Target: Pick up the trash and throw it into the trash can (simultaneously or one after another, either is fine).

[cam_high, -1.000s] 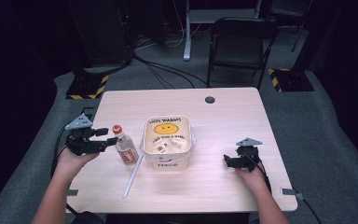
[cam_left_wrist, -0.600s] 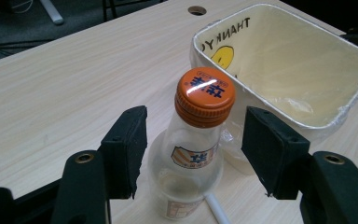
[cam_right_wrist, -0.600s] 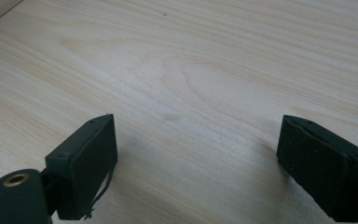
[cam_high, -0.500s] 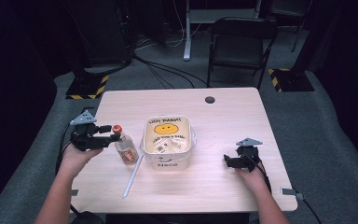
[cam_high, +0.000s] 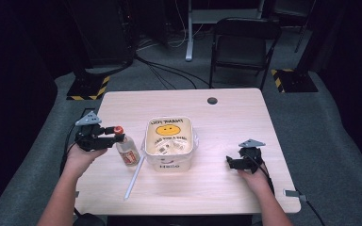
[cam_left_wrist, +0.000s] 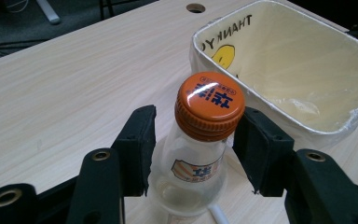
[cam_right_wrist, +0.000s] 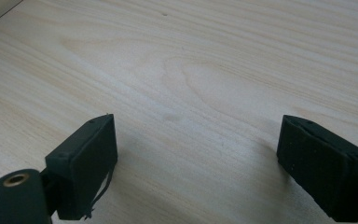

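- Left gripper (cam_left_wrist: 193, 154) first — its two black jaws sit either side of the small bottle (cam_left_wrist: 193, 163) and have just been closing in on it. The right-hand jaw looks pressed to the neck just under the cap; the left-hand one shows a sliver of clear glass between pad and bottle, so I judge the grip not yet made.
- The bottle stands upright, orange cap (cam_left_wrist: 209, 105) toward the camera, long axis vertical — so the jaws come at it level, across the neck and shoulder, not from above.
- In the high view the bottle (cam_high: 126, 148) stands on the table (cam_high: 245, 113) right at the left gripper's (cam_high: 104, 139) tips, on the side toward the tub.
- Beyond the bottle: the white tub (cam_left_wrist: 354, 107) with the smiley face, open and empty-looking, just beside the bottle but not touching as far as I can tell.
- A white straw-like stick (cam_high: 134, 176) lies flat by the bottle's foot, running toward the near table edge.
- Right gripper (cam_high: 238, 163) — jaws spread wide over bare wood, nothing between them, well apart from the bottle on the tub's far side. The left hand is plainly the nearer one.
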